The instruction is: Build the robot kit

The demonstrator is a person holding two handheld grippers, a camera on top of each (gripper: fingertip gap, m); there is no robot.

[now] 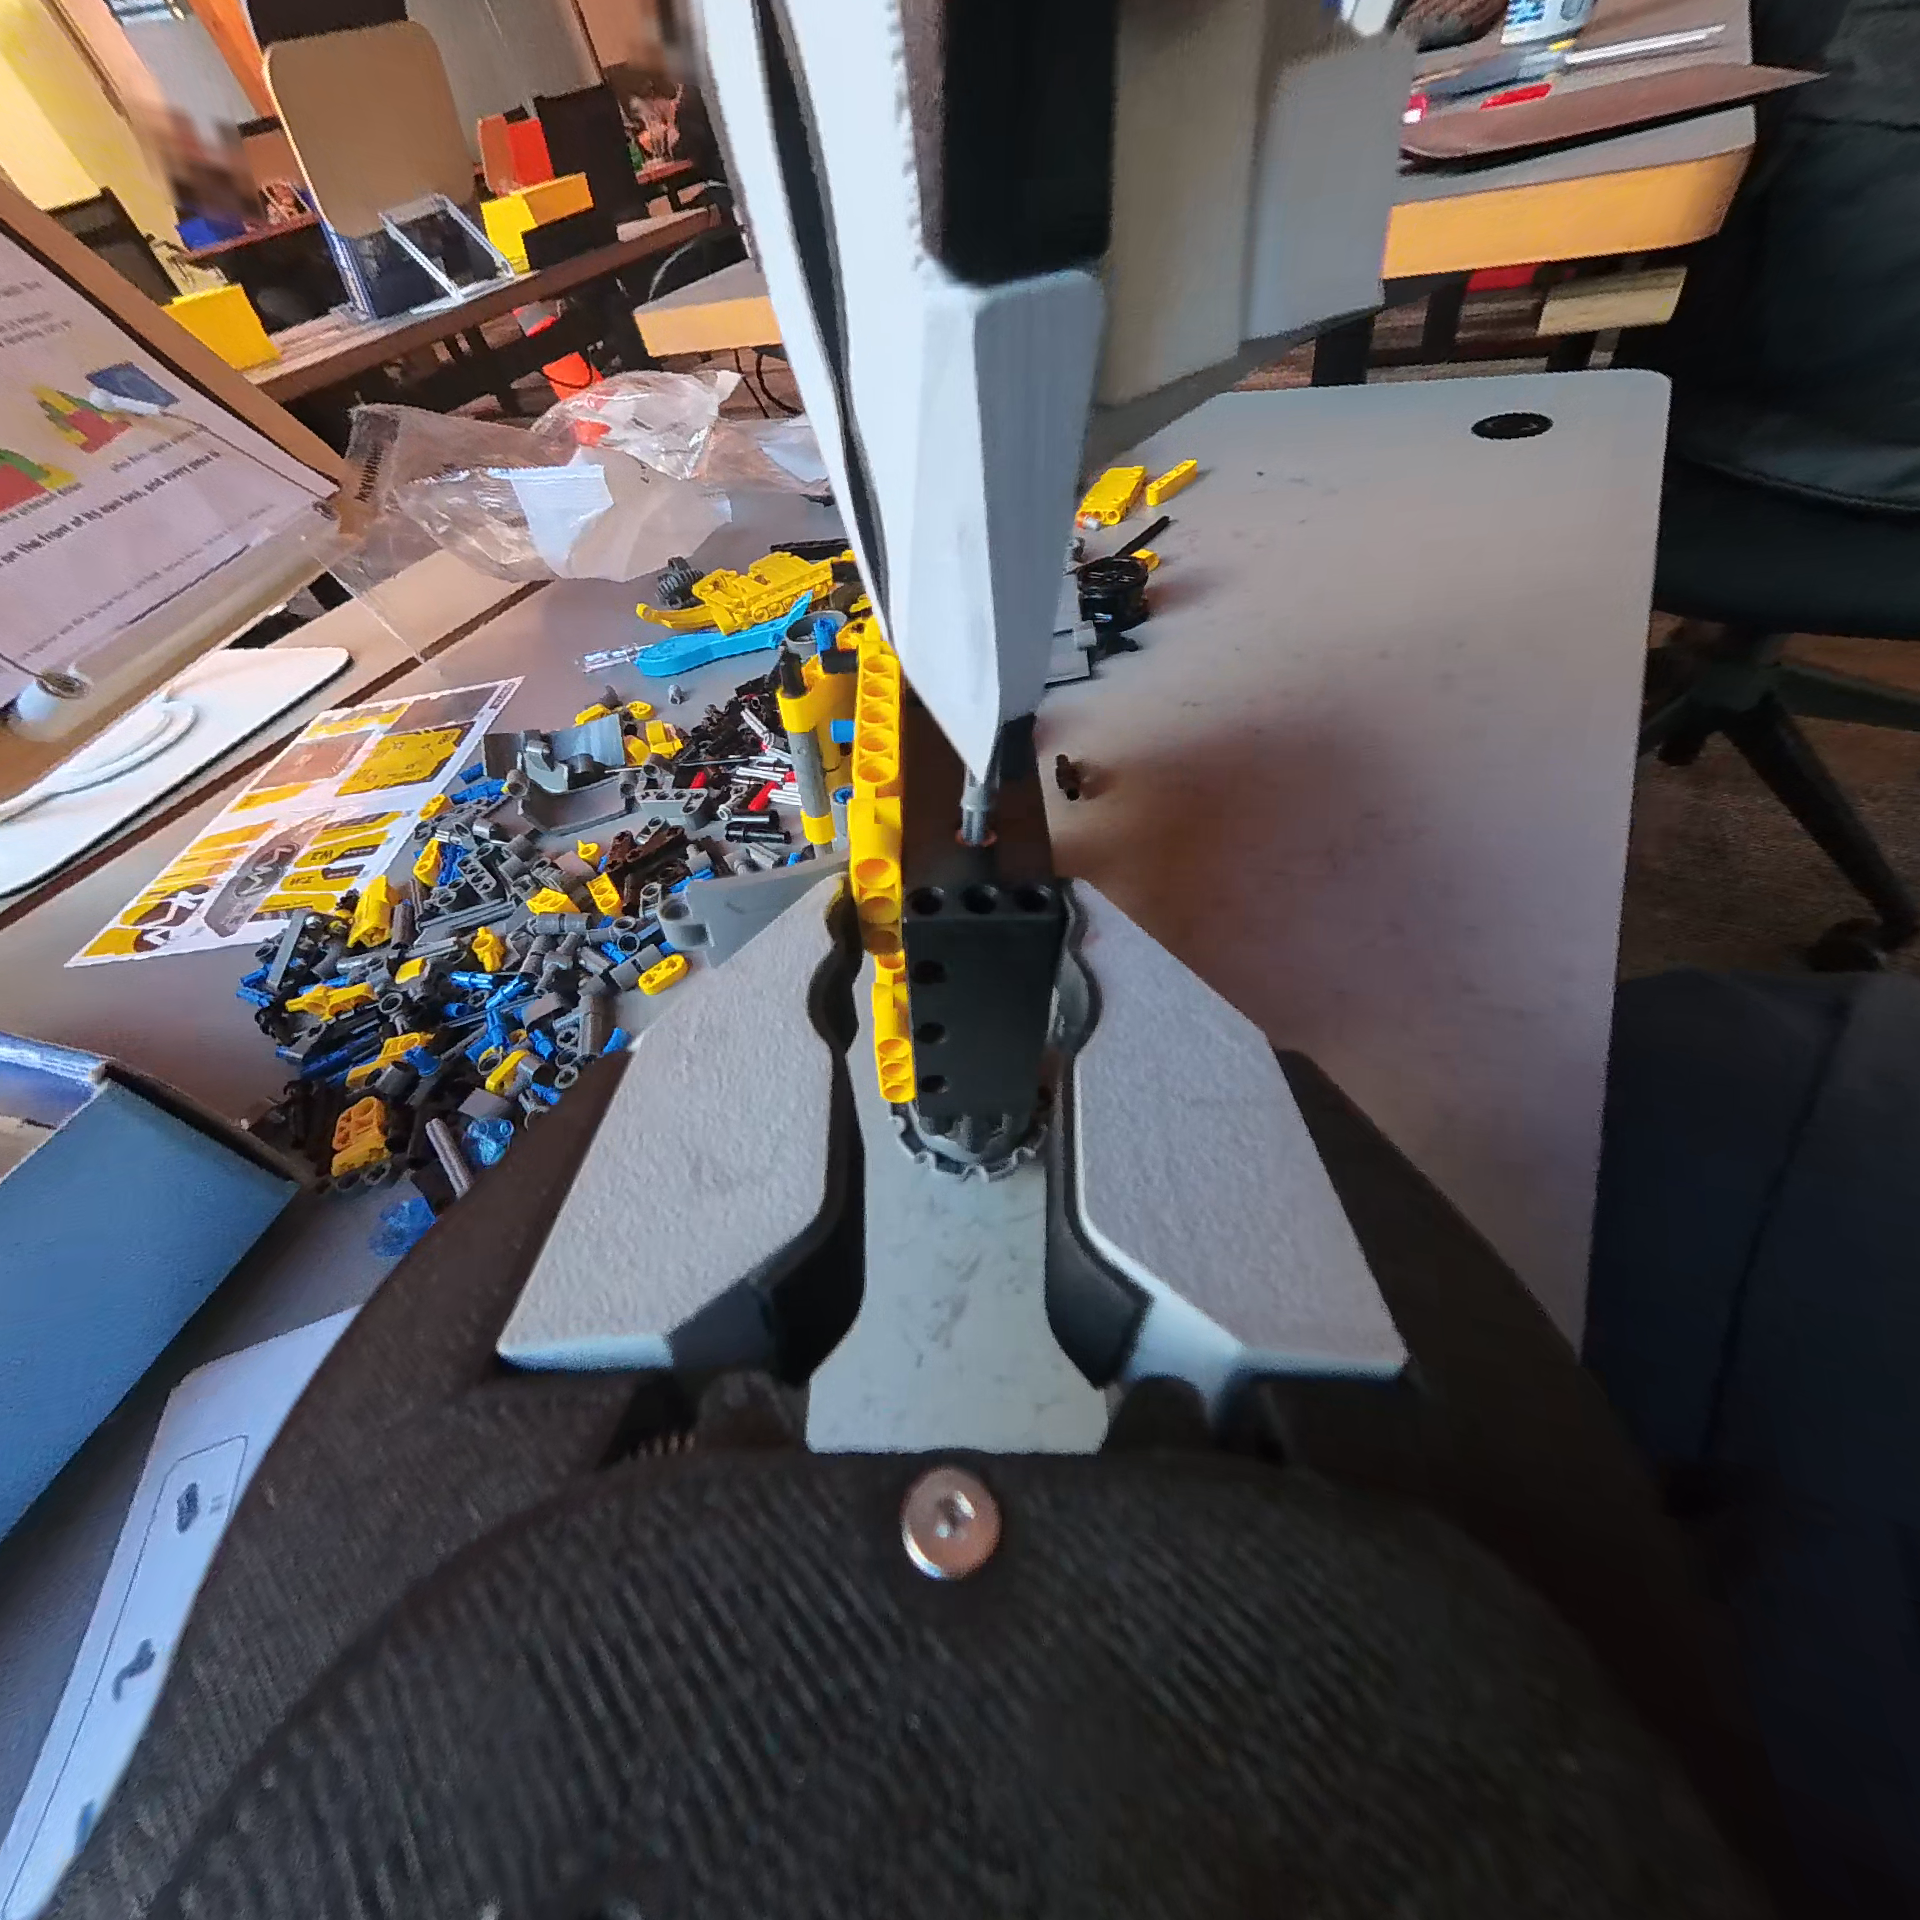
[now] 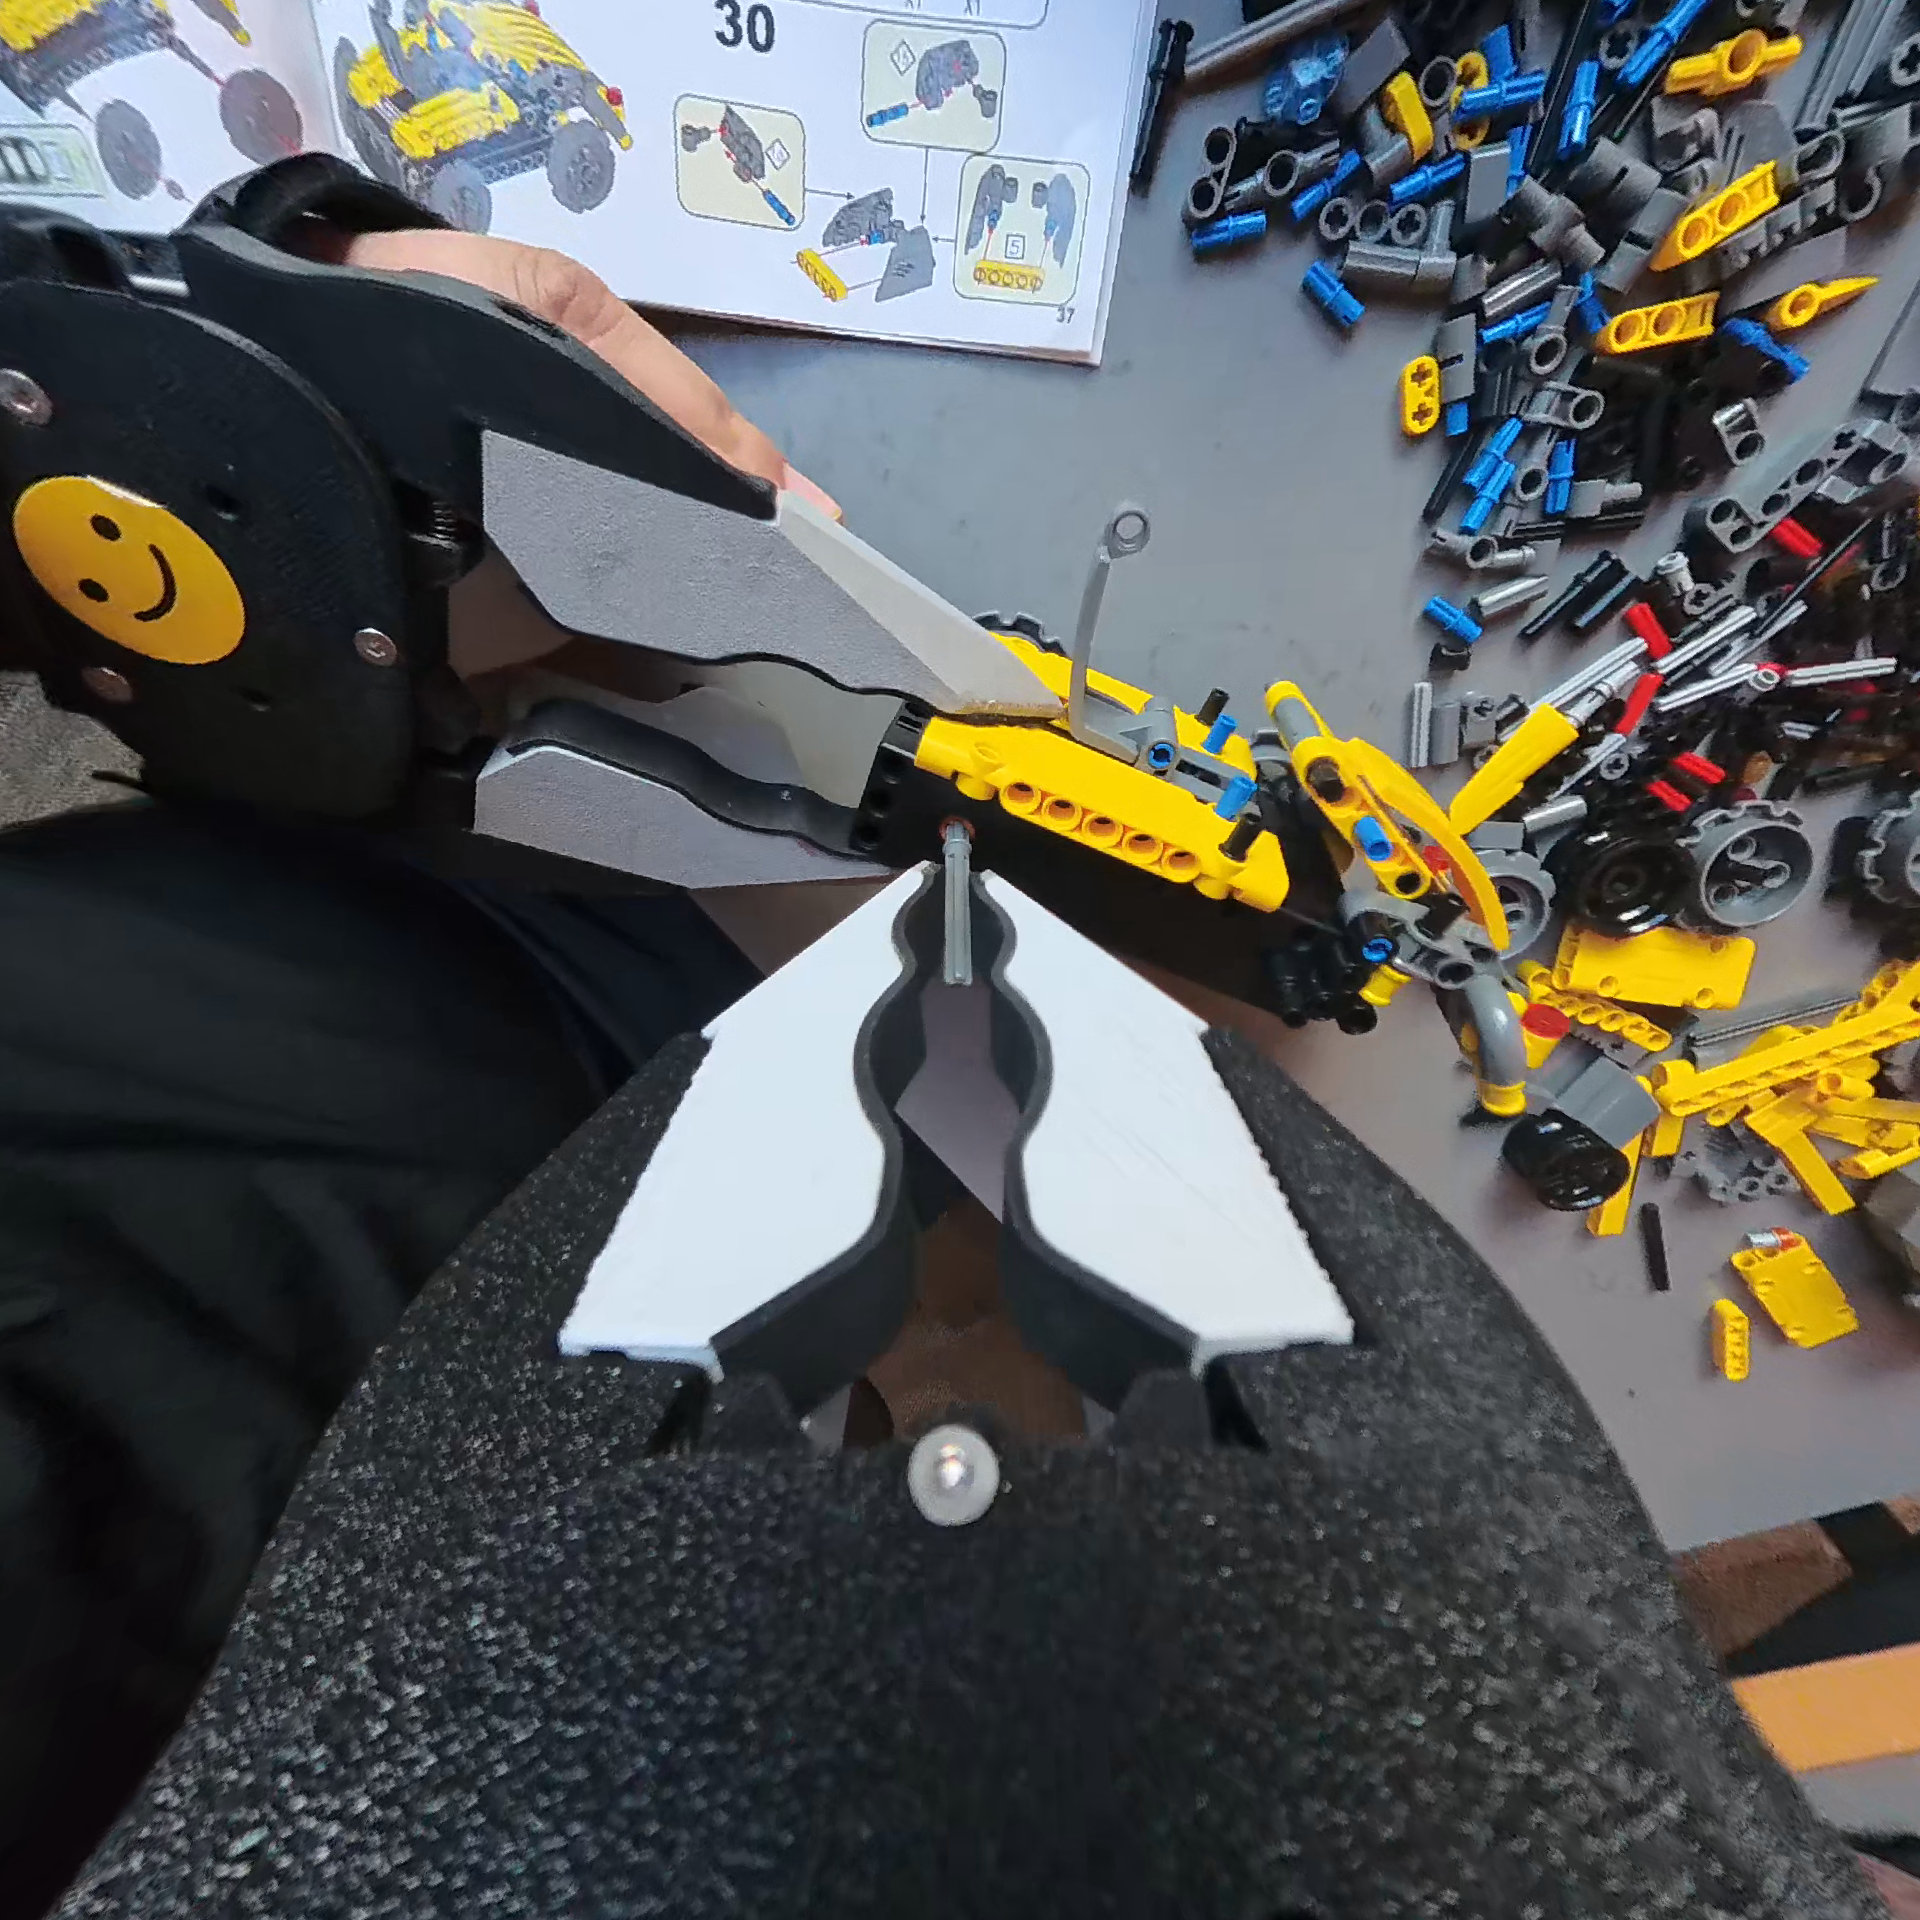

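Clamping yellow-black model (image 2: 1081, 800): left claw (image 2: 935, 748) | right claw (image 2: 954, 894) pinching grey axle (image 2: 956, 914) | axle tip hidden

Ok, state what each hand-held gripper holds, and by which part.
Left hand-held gripper: the yellow-and-black model, clamped at its black rear end. Right hand-held gripper: a grey axle, pinched along its lower shaft.
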